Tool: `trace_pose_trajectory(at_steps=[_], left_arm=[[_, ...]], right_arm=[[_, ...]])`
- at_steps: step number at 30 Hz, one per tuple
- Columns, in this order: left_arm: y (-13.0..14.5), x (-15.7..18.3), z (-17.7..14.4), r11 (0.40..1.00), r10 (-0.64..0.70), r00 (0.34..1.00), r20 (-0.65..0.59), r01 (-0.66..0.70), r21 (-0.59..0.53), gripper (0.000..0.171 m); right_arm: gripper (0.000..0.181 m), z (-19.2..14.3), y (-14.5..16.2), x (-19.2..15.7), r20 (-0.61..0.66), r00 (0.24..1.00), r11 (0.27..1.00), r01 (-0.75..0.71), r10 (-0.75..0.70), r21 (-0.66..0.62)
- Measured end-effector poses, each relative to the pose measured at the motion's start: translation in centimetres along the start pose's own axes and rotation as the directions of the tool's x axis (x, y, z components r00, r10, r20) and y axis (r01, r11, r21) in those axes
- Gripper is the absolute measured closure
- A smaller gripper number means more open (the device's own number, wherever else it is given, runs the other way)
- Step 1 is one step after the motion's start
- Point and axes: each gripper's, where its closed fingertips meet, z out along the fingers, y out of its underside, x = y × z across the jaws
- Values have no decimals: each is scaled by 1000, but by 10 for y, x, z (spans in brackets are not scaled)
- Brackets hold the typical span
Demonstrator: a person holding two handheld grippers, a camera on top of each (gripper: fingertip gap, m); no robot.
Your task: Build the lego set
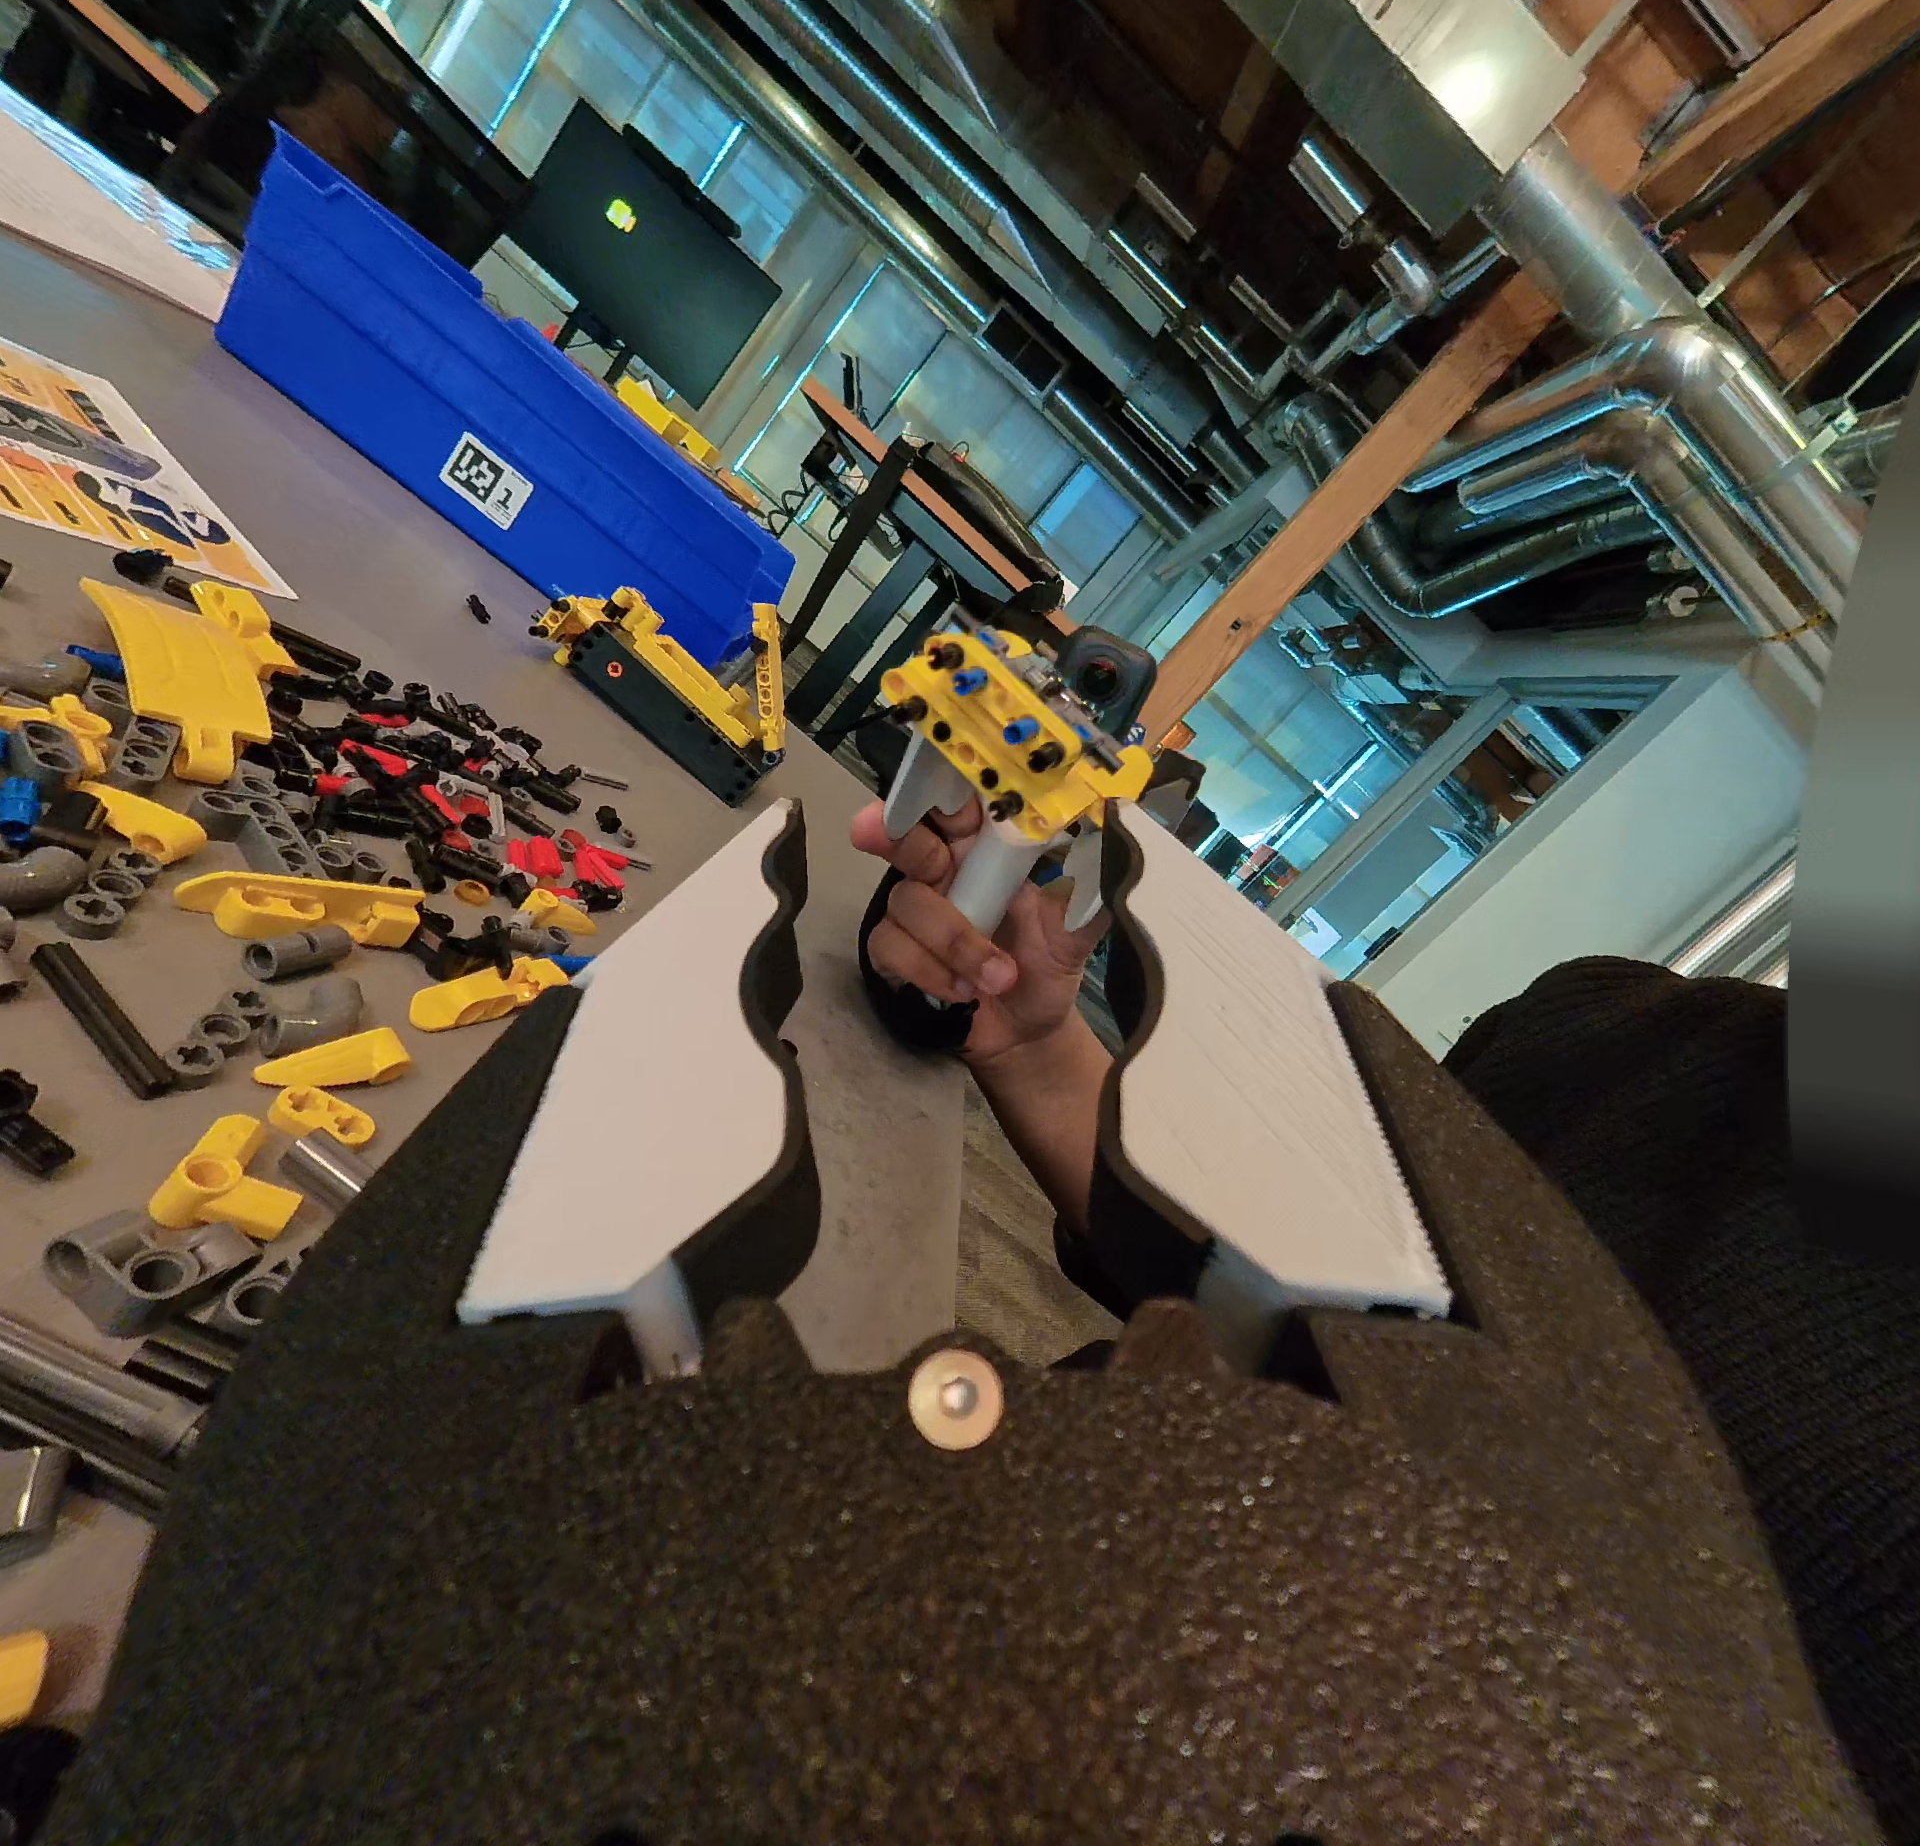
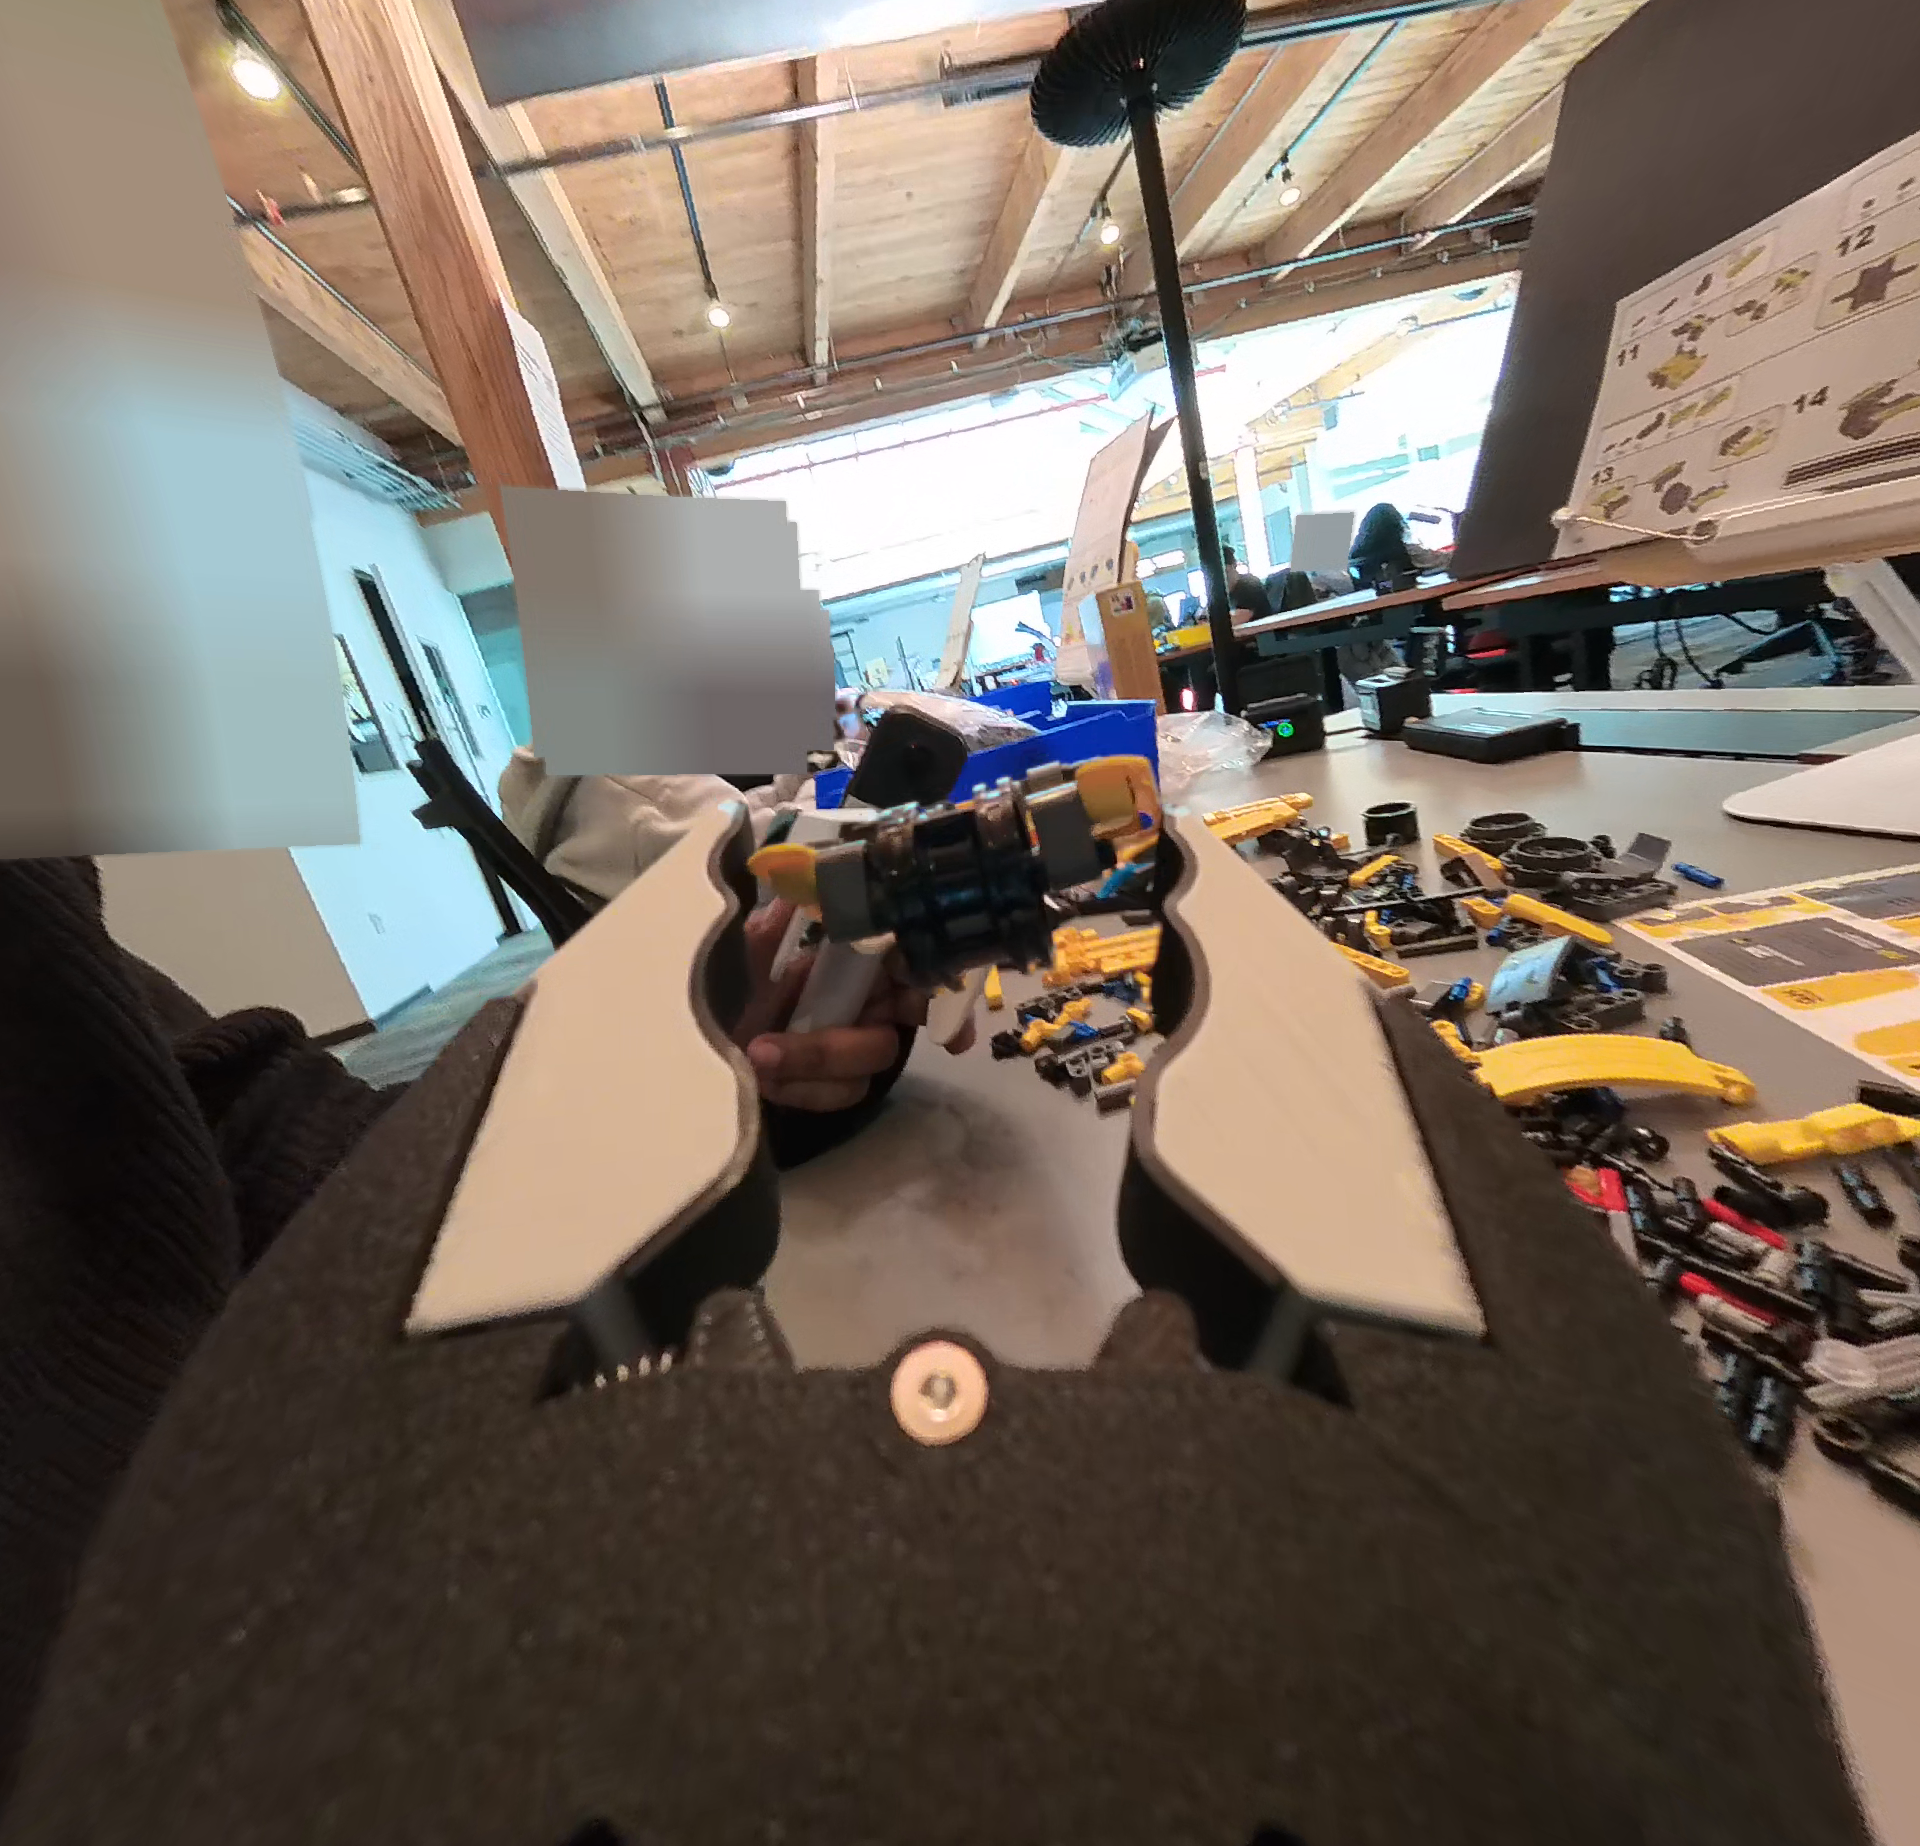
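My right gripper (image 2: 956, 825) is shut on a small yellow, black and grey brick assembly (image 2: 956, 887), which spans the gap between its fingers above the grey table (image 2: 935, 1225). In the left wrist view the same assembly (image 1: 1013, 736) shows a yellow plate with black and blue pins, just beyond my left gripper (image 1: 951, 809). The left gripper is open and empty, with its jaws wide apart. A hand (image 1: 966, 955) holds the right gripper's white handle behind the assembly. The left gripper's handle and the hand (image 2: 821, 1048) holding it show behind the assembly in the right wrist view.
Loose yellow, black, grey and red parts (image 1: 312, 861) cover the table (image 1: 416, 570) and also show in the right wrist view (image 2: 1558, 1017). A second yellow-and-black assembly (image 1: 675, 695) lies before a blue bin (image 1: 468, 383). Instruction sheets (image 1: 94, 466) lie flat; a booklet (image 2: 1766, 373) stands propped. My right fingertips sit around 8 cm from my left ones.
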Motion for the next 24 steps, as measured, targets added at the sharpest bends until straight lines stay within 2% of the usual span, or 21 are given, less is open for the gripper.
trace_pose_trajectory(at_steps=[8, 16, 19, 20, 24], left_arm=[[1, 5, 1, 999, 50, 999, 6, -50, 0, 115], [-4, 13, 0, 970, 237, 967, 95, -241, 41, 115], [-7, 12, -2, 969, 233, 967, 103, -240, 63, 115], [-10, 10, -4, 969, 223, 969, 105, -232, 83, 115], [-19, 3, -11, 979, 137, 986, 94, -149, 137, 115]], right_arm=[[107, 0, 3, 5, -44, 999, 1000, 19, -20, -22], [107, -2, 1, 9, -64, 998, 1000, 8, -9, -6], [109, -2, 1, 11, -78, 997, 1000, 13, -13, -4], [124, -4, 0, 14, -100, 995, 1000, 19, -19, -3], [125, -13, -7, 27, -188, 981, 999, 48, -44, 22]])
